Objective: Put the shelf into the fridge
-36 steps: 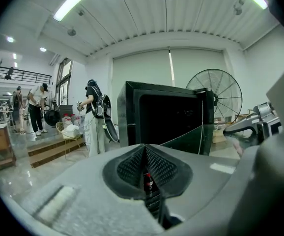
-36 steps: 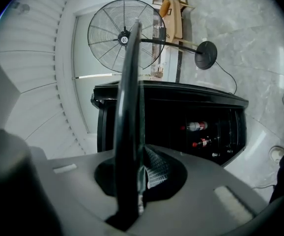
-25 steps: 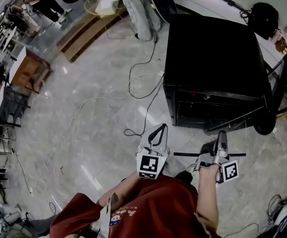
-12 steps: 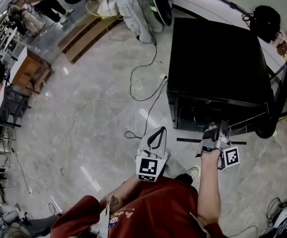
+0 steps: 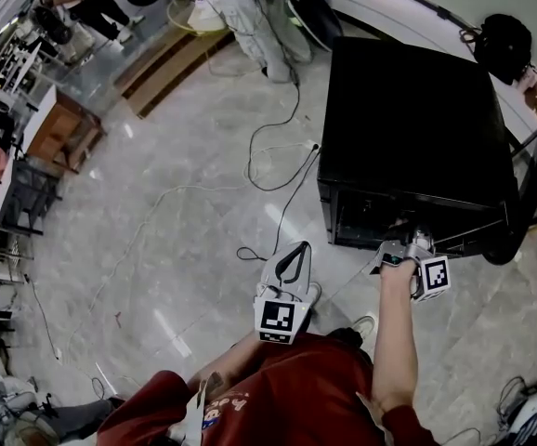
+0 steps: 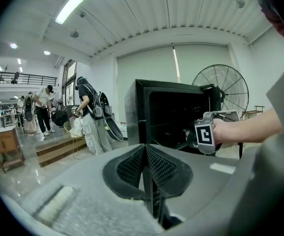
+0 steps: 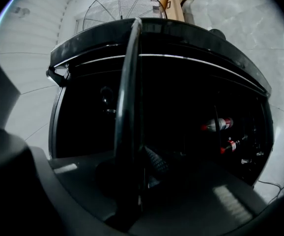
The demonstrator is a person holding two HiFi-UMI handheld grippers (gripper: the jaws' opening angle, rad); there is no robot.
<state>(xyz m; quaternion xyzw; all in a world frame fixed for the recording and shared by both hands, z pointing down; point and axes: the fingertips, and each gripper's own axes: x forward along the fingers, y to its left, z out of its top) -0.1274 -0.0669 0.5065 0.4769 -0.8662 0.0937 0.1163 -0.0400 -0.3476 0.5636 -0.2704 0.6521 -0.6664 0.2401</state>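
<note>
Right tool point(image 5: 406, 245) grips the shelf point(image 7: 127, 102) by its edge; we hold it at the open fridge point(image 5: 408, 119), and seating it inside remains. Our left tool point(image 5: 293, 262) is closed, empty.

We see grey marble floor point(image 5: 157, 277) across the head view, with a black cable point(image 5: 294, 100) and a white cable point(image 5: 148, 214) trailing over it. Wooden platform point(image 5: 171, 63) upper left, black bag point(image 5: 501, 40) upper right. Left gripper view: big fan point(image 6: 219, 88) upper right, person with backpack point(image 6: 89, 114) left of centre.
</note>
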